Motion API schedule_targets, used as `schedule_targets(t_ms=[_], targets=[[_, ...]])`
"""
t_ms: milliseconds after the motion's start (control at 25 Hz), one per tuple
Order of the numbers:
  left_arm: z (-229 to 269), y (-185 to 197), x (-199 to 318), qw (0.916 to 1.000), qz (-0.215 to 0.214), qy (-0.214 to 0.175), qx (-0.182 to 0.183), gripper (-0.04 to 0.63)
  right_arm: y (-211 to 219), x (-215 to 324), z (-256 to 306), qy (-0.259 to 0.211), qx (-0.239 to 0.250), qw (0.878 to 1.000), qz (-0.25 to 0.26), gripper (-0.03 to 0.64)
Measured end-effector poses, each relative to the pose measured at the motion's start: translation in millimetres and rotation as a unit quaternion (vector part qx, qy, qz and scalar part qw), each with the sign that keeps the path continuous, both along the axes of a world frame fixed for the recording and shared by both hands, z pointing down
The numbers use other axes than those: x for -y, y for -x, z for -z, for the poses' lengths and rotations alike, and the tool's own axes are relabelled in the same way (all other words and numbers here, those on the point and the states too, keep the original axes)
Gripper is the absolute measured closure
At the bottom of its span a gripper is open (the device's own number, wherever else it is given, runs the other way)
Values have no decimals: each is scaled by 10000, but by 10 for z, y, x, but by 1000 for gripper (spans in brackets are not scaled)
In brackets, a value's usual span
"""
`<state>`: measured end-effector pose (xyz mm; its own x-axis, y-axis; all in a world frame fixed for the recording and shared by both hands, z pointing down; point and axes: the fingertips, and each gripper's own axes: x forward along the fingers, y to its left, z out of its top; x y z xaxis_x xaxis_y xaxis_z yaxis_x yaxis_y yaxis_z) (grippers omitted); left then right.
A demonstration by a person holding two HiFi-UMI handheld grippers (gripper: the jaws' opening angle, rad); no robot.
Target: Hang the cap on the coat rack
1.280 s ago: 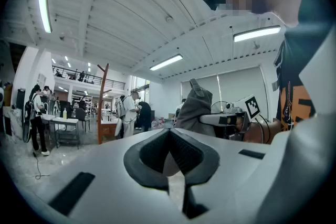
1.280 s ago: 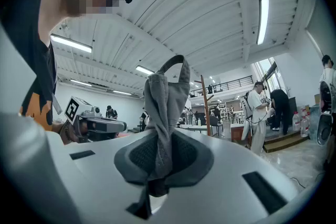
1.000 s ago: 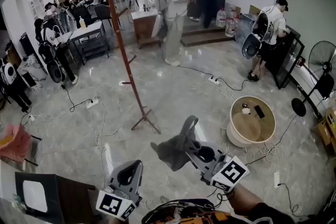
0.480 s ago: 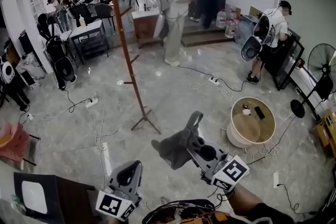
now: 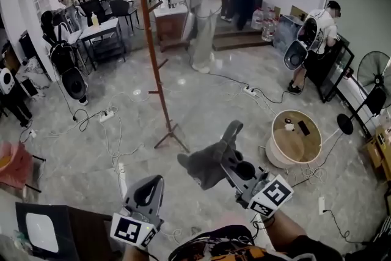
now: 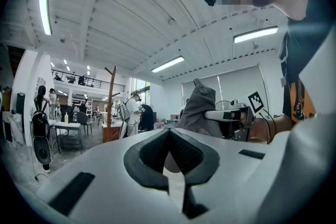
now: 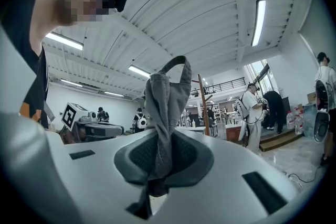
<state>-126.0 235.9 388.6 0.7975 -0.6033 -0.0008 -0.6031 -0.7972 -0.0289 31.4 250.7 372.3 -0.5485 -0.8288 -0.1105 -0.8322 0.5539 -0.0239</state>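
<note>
Both claws have travelled forward across the floor, and the coat rack (image 5: 156, 64) now stands nearer ahead of my right claw (image 5: 228, 156) than a second ago, though still well apart from it. I judge this to be the approach, with the hanging itself not begun and no peg yet within reach. My right claw's jaws are clamped tight on a pinch of the grey cap (image 5: 204, 167), which rides along with it. The cap's long axis runs along the jaws. Its back strap loop juts out beyond the tips, leading toward the rack, while the crumpled crown sags off the claw's left side. The rack's pole sits just right of the line the claw points along. My left claw (image 5: 153, 183), behind and left of the right one, has its jaws closed together on nothing.
</note>
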Motion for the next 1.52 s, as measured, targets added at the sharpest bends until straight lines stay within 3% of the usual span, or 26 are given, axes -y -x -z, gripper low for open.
schedule_targets(t_ms=[360, 1080, 1520], targets=[[22, 70, 536, 9999, 118, 19, -51, 572, 116, 517, 64, -49, -102, 9998, 171, 580], [219, -666, 2226, 9979, 632, -65, -101, 572, -521, 2366, 110, -90, -73, 9961, 874, 578], [132, -502, 3435, 9983, 562, -48, -118, 572, -201, 3628, 78, 14, -181, 9952, 959, 580]])
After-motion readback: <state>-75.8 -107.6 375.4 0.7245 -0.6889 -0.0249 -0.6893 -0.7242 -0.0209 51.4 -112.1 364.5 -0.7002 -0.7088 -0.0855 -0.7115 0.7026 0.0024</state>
